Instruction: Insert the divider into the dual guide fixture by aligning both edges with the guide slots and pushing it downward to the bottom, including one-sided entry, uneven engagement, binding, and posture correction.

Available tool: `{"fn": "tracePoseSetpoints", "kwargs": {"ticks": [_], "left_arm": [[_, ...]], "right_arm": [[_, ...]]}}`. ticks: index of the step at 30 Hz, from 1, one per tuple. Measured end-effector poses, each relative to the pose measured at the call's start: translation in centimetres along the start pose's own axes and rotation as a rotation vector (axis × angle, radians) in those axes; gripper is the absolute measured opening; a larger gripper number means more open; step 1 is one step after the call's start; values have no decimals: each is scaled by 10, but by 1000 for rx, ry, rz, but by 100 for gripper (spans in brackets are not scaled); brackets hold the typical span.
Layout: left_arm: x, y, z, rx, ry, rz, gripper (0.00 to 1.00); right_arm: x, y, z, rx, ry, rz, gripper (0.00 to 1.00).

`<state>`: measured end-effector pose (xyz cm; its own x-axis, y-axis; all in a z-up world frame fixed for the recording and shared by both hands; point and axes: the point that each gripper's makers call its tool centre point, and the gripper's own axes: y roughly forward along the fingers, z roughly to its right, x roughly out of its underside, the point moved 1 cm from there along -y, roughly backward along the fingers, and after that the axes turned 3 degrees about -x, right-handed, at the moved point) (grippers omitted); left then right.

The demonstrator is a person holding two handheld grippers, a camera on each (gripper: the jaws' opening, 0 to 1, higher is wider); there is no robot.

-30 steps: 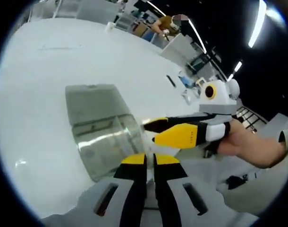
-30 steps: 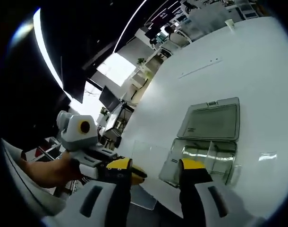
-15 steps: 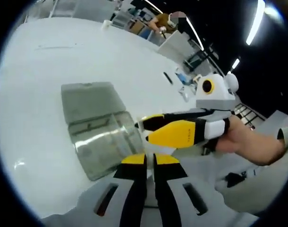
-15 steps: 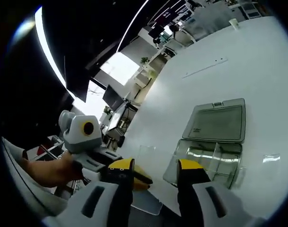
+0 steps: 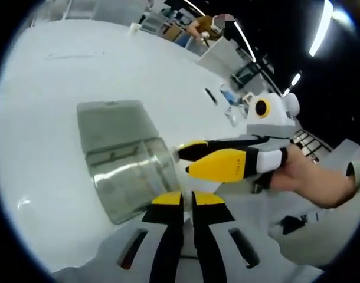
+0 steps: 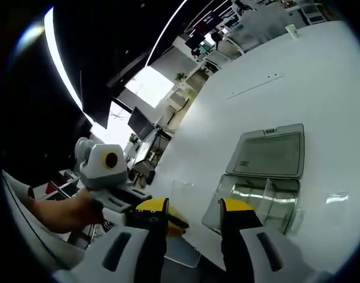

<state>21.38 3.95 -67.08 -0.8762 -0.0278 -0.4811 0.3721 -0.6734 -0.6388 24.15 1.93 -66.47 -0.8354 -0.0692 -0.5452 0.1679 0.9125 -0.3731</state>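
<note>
Left gripper (image 5: 187, 199) jaws pressed together, apparently pinching clear divider (image 6: 183, 194) by near edge; grip hard to confirm. Right gripper (image 6: 193, 206) jaws apart, empty, just beside. Clear fixture (image 5: 131, 180) directly ahead on white table (image 5: 44, 76), lid hinged open beyond; divider still outside slots.

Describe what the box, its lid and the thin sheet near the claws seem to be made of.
Box: probably clear glossy plastic, since the table shows through it. Lid: greyish translucent plastic, duller. Sheet: clear, likely acrylic; little beyond its edges shows.
</note>
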Motion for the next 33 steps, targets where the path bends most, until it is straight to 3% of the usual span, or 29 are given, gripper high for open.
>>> {"fn": "tracePoseSetpoints", "kwargs": {"ticks": [10,28,33], "left_arm": [[-8,-5,-24,-100,-32,-58,2],[-16,3,-49,-230,-120,-197,2],[-13,6,-54,-263,-145,-236,2]], "right_arm": [[0,-9,4,1,-32,15,33],[7,-19,7,-9,-214,-21,34],[12,-19,5,-27,-295,-36,39]]}}
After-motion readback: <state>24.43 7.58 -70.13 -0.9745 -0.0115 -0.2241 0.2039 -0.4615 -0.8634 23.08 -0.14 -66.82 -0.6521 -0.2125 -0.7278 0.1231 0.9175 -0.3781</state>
